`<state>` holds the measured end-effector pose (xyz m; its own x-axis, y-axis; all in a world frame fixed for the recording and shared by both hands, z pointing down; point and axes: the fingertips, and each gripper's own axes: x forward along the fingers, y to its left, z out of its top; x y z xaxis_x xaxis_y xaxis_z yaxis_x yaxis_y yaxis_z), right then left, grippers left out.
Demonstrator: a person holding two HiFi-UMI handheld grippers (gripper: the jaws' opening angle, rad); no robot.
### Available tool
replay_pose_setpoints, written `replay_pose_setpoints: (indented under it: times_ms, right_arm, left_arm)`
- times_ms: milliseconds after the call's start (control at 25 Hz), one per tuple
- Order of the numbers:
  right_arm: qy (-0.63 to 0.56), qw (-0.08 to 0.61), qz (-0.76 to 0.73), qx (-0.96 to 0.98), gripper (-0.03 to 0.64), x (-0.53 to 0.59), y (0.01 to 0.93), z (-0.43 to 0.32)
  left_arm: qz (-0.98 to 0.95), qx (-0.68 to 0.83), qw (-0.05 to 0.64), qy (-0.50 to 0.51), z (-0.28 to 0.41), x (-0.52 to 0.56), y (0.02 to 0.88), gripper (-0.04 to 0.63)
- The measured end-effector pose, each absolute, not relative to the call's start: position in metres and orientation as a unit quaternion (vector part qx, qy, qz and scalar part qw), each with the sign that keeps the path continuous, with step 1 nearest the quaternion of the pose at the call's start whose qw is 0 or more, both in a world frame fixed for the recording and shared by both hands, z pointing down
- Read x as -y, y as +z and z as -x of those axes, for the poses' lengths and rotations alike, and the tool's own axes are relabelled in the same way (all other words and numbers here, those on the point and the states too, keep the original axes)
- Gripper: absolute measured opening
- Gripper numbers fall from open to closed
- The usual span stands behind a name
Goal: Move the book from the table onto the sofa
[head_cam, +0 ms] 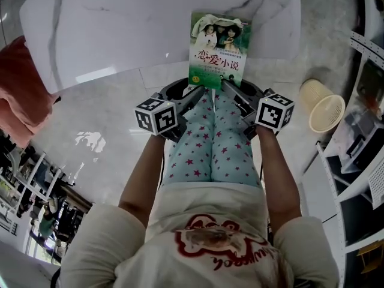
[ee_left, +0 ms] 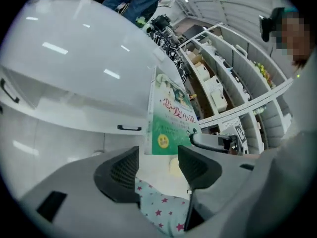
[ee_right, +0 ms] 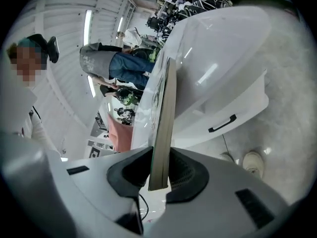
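Observation:
The book (head_cam: 219,50), with a green cover and a photo of people on it, lies out over the near edge of the white marble table (head_cam: 120,35). My right gripper (head_cam: 225,84) is shut on the book's near end. In the right gripper view the book (ee_right: 163,128) shows edge-on, clamped between the pads. My left gripper (head_cam: 201,95) stands open just left of that same end, with nothing between its fingers. In the left gripper view the book (ee_left: 171,118) is ahead of the open left gripper (ee_left: 158,165), and the right gripper (ee_left: 213,142) holds its lower corner. Whether the book touches the table I cannot tell.
Star-patterned trousers (head_cam: 210,143) of the person are right below the grippers. A pale wicker basket (head_cam: 324,107) stands on the floor at the right, beside white shelves (head_cam: 366,131). A pink cloth (head_cam: 21,92) is at the left. The table has a drawer handle (ee_right: 221,124).

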<state>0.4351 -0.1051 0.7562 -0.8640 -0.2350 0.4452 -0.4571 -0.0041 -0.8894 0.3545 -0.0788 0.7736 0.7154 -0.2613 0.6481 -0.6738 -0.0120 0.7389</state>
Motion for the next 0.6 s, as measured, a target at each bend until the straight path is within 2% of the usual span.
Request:
replay_pose_setpoints:
  times_ms: [360,600]
  right_arm:
    - [0.646,0.113,-0.22,0.722,0.072,0.102,0.758,-0.441]
    - [0.608,0.133,-0.242,0.744,0.084,0.105,0.743,-0.44]
  left_arm:
    - [-0.714,0.183,0.668,0.103,-0.394,0.103,0.776,0.233]
    - [-0.734,0.244,0.625,0.106,-0.392,0.112,0.759,0.174]
